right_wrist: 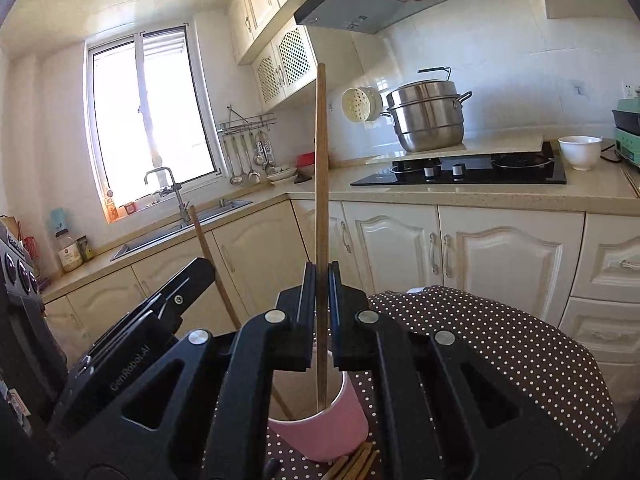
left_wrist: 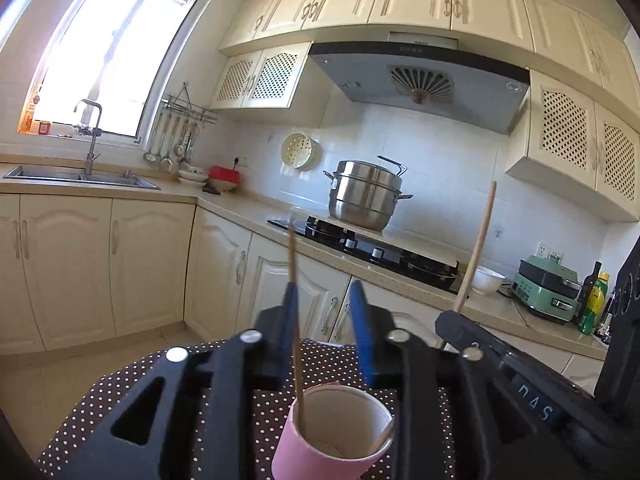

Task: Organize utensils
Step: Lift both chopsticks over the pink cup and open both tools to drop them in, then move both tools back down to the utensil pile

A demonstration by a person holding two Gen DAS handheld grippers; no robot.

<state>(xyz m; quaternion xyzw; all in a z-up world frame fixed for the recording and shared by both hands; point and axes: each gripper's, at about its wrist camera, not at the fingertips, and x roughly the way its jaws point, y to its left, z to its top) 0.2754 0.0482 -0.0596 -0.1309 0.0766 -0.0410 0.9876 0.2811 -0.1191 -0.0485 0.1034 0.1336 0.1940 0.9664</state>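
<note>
Two chopsticks at a pink cup, one tool to each.

Left tool (left_wrist: 326,316): blue pads are parted, and a thin chopstick (left_wrist: 295,312) is seen upright between them, lying along the left pad, its lower end inside the pink cup (left_wrist: 320,446); whether that pad touches it cannot be told. Right tool (right_wrist: 319,312): jaws are closed on a second chopstick (right_wrist: 320,184), held upright with its tip dipped into the same cup. The cup is stood on a brown polka-dot table (right_wrist: 500,344). More chopsticks (right_wrist: 356,464) are laid just beside the cup's base.
</note>
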